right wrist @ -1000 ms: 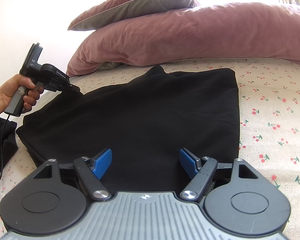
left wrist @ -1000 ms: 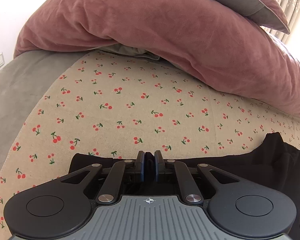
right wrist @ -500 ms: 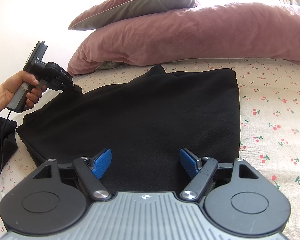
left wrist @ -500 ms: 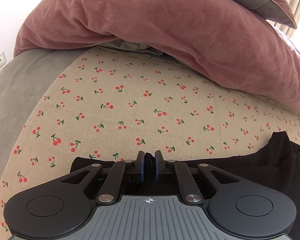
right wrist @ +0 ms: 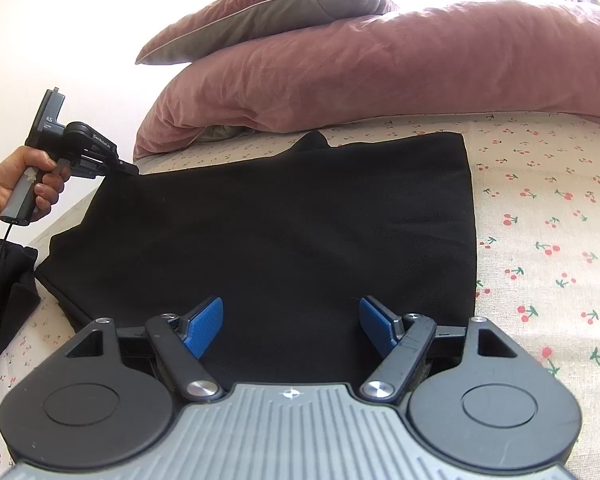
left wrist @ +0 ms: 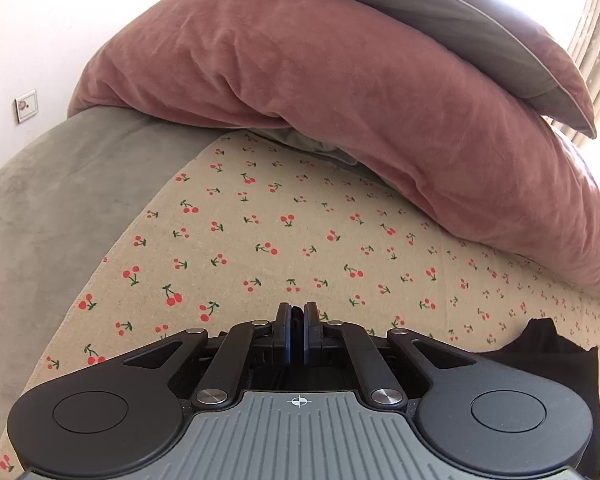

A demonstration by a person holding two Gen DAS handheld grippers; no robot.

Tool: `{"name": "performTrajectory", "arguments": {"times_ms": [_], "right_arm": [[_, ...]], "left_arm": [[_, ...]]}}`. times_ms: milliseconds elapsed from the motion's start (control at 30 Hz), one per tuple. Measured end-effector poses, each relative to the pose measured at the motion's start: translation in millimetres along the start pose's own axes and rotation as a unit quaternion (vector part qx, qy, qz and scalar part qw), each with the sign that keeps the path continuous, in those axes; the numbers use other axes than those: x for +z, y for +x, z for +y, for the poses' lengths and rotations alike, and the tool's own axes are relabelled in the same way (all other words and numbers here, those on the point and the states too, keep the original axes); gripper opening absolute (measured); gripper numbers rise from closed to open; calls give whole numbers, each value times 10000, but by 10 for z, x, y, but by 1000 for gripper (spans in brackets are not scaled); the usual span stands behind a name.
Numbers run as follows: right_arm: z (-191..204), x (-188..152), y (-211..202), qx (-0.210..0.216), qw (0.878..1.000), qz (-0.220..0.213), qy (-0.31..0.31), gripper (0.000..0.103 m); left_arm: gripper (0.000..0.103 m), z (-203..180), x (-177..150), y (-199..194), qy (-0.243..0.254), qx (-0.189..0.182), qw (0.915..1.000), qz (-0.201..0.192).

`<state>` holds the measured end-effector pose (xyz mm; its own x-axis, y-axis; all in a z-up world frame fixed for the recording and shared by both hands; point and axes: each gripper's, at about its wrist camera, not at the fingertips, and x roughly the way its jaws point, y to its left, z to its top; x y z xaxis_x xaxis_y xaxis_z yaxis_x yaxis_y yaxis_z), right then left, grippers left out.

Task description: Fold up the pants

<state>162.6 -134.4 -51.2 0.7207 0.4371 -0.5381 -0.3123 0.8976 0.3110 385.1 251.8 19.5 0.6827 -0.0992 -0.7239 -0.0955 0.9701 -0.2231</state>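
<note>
Left hand-held gripper [left wrist: 297, 330]: clenched on black fabric pants [right wrist: 280, 232] edge.
Right hand-held gripper [right wrist: 291, 322]: released, above pants.
Beyond pants: bulky pink velvet duvet [right wrist: 380, 68].

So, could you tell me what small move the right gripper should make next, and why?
Probably lower the right gripper and close it on the near edge of the black pants. Its jaws are open just above the cloth and hold nothing, while the left gripper is clamped on the far left corner, so a second grip would let both lift the fold.
</note>
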Motion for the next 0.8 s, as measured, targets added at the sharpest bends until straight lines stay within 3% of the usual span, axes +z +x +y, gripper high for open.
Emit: {"name": "performTrajectory", "arguments": {"times_ms": [400, 667, 800], "right_arm": [[-111, 20, -77, -157, 9995, -60, 269, 63], [-325, -2, -321, -227, 9956, -160, 896, 63], [-283, -22, -325, -295, 9962, -74, 820, 63]], "left_arm": [[5, 146, -79, 246, -502, -20, 9987, 9], [4, 92, -54, 263, -348, 298, 9987, -221], [4, 119, -112, 332, -212, 454, 9987, 21]]}}
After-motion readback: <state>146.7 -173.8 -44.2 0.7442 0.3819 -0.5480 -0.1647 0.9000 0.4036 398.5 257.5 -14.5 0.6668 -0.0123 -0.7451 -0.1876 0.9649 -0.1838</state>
